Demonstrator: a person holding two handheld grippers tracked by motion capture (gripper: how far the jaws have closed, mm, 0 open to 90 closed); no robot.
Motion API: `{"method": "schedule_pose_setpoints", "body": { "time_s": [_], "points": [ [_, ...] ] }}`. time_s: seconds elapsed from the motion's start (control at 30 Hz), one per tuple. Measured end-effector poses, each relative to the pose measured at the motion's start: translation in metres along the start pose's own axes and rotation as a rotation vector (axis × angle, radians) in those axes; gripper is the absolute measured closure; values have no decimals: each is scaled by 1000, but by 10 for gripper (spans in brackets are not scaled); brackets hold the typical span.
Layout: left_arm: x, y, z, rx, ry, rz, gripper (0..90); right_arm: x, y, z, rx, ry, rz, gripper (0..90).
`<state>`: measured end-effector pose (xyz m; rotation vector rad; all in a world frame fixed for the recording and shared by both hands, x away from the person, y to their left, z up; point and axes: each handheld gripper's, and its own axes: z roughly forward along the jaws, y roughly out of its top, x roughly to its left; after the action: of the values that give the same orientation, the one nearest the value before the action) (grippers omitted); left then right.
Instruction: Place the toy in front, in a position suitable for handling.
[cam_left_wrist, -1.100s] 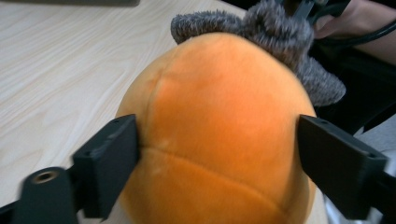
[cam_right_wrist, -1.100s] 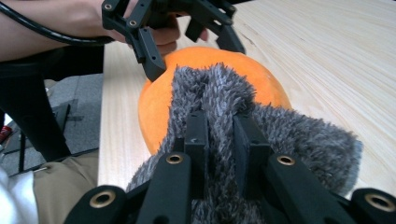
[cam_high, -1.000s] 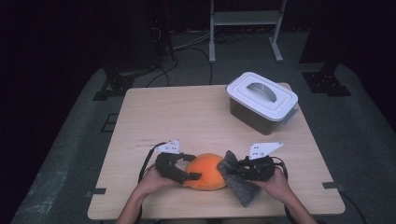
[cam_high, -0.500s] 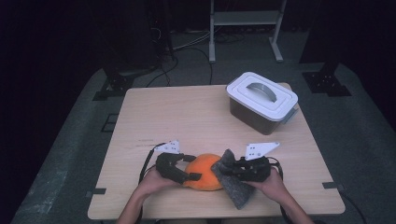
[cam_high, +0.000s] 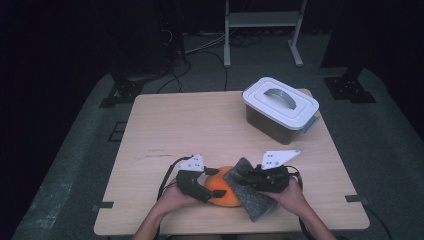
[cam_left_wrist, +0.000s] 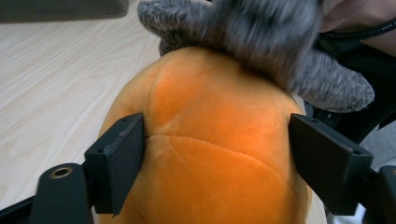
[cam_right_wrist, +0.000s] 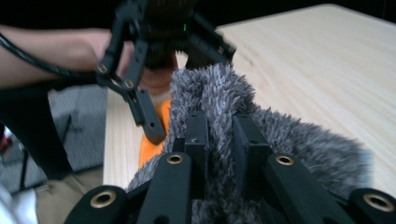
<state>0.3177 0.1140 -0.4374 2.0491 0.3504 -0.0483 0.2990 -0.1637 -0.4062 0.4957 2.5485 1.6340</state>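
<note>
Orange plush toy (cam_high: 223, 191) at the table's (cam_high: 210, 125) near edge sits clamped between the left gripper's (cam_high: 212, 184) jaws while the right gripper (cam_high: 239, 176), pinched shut on grey fuzzy cloth (cam_high: 252, 197), rubs it; a harder stroke could tug the soft toy loose or off the edge.

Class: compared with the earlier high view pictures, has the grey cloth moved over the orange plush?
Yes. Judged against the lidded box, the grey cloth in the right gripper slid left, farther over the orange plush.

plush toy (cam_high: 223, 190) at near edge, cloth (cam_high: 250, 192) on its right (box (cam_high: 280, 107) behind)
</note>
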Motion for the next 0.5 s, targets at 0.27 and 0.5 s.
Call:
{"method": "schedule_pose_setpoints", "body": {
  "time_s": [0.27, 0.5],
  "points": [
    [13, -3, -12, 2, -39, -84, 79, -4, -14, 0, 35, 29, 17, 768],
    [7, -4, -1, 16, -30, -81, 204, -19, -25, -20, 79, -1, 81, 773]
  ]
}}
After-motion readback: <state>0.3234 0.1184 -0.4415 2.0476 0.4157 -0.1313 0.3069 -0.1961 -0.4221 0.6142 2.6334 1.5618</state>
